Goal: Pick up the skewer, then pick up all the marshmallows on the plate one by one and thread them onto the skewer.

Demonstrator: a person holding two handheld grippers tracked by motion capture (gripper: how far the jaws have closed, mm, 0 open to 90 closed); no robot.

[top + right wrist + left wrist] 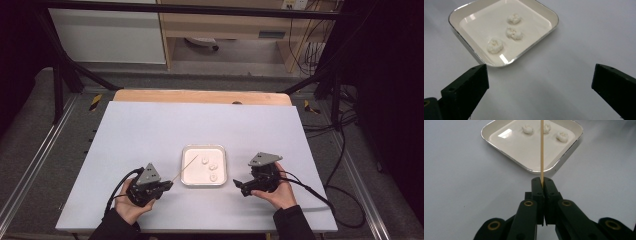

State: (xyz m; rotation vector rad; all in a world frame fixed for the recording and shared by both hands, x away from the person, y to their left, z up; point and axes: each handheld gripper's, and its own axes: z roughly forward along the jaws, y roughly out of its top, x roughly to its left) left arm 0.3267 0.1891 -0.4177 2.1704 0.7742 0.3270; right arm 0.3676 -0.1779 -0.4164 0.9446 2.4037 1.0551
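A square white tray (185, 180) with a shiny rim sits at the middle front of the table and holds three small white lumps (213, 167). My left gripper (167, 186), left of the tray, is shut on a thin wooden skewer (183, 168) that slants up over the tray's left part. In the left gripper view the skewer (541, 150) rises straight from the closed jaws across the tray (499, 145) toward the lumps (527, 129). My right gripper (240, 186) is open just right of the tray. In the right gripper view the tray (541, 35) and lumps (514, 33) lie ahead.
The table top (165, 125) is pale grey-white with a wooden strip (200, 96) along its far edge. Black frame bars and cables (330, 130) run beside the table on the right. Beyond it stands wooden furniture (225, 30).
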